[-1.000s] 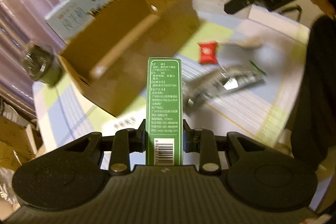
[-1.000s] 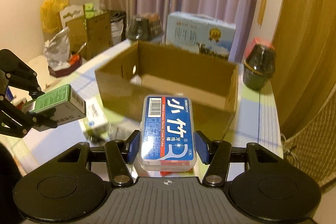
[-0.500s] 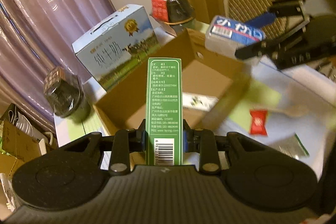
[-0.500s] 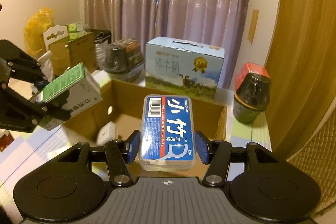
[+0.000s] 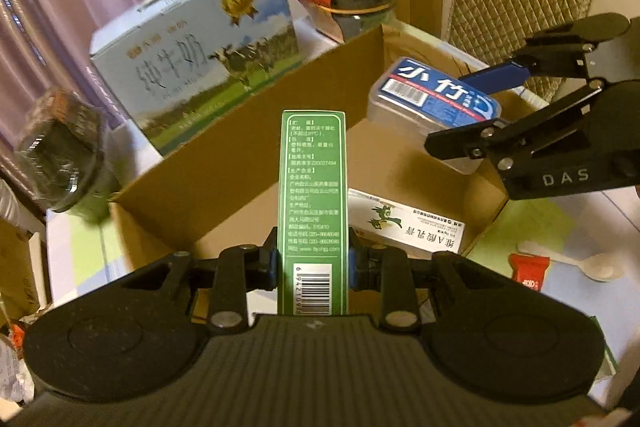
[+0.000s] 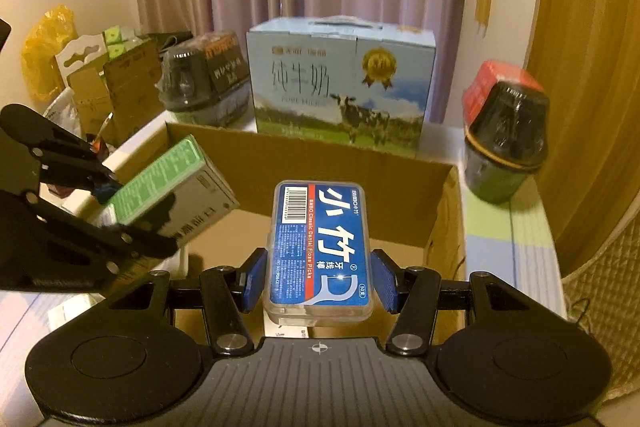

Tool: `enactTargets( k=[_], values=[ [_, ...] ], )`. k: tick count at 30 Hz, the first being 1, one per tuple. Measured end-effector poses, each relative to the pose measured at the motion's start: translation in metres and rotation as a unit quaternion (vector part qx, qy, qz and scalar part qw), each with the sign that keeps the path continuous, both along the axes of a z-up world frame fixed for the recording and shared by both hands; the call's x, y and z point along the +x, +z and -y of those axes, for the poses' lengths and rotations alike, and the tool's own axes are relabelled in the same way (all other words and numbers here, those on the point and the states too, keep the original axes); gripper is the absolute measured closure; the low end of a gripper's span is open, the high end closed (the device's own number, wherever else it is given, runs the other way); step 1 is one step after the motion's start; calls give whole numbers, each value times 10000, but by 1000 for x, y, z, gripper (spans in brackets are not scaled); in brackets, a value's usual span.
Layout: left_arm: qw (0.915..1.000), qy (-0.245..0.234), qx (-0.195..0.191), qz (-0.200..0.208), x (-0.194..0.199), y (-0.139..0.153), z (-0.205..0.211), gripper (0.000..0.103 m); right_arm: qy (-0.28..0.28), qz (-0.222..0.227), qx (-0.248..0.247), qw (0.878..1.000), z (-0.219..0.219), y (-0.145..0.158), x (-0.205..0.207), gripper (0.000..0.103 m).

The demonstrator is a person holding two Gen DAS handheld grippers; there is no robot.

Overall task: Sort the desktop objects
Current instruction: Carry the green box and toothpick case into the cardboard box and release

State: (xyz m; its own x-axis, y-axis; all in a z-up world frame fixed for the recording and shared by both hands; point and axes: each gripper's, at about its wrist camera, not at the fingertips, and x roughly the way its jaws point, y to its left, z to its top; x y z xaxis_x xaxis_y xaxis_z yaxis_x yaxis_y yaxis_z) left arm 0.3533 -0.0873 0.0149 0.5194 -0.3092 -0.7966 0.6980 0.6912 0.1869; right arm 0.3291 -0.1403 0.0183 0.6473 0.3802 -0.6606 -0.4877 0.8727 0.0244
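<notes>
Green and narrow, the medicine box (image 5: 313, 203) is sitting pinched between the pads of the left gripper (image 5: 313, 263), which is hanging over the open cardboard box (image 5: 240, 163) on the table (image 5: 80, 239). The right gripper (image 6: 319, 277) is clamping a clear floss case (image 6: 320, 251) with a blue label over the right part of the same box. A white carton (image 5: 404, 227) is lying on the box floor, and a milk carton (image 6: 340, 83) is standing beyond the far wall.

Green carton (image 5: 313, 187), blue-labelled floss case (image 6: 320, 247), brown cardboard box (image 6: 444, 227), checked tablecloth (image 6: 516, 227)
</notes>
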Motion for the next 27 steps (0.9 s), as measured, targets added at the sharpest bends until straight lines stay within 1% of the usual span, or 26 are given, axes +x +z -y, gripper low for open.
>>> enactTargets(
  k=[3,7,9,15,16,17,18,23,24,27],
  values=[
    [10000,-62,68,4,3,-9,6,77,-5,-39,-20,10000,1,-8,4,51],
    [10000,11,46,-24,8,-15,9,76,-38,-105,-14,9999,3,-16,6,51],
    [10000,62,-22,-22,9,-13,8,77,-36,-138,-16,9999,4,-18,5,51],
    [9998,147,-75,150,1,-3,1,76,-50,-144,-49,9999,5,-19,4,51],
    [9996,174,-95,191,-1,-1,-1,75,-62,-150,-58,9999,5,-19,4,51],
    [9994,211,-126,225,-2,1,-3,71,-69,-159,-59,9998,5,-20,4,51],
    [9993,241,-157,245,-3,3,-6,70,-77,-167,-59,9998,4,-21,4,51],
    [9989,281,-208,326,-10,10,-14,70,-95,-109,6,9999,4,-21,6,50],
    [9987,301,-233,335,-12,12,-16,70,-92,-103,32,9999,4,-20,6,48],
    [9981,339,-368,348,-21,18,-23,70,-196,-12,34,9998,6,-16,3,35]
  ],
)
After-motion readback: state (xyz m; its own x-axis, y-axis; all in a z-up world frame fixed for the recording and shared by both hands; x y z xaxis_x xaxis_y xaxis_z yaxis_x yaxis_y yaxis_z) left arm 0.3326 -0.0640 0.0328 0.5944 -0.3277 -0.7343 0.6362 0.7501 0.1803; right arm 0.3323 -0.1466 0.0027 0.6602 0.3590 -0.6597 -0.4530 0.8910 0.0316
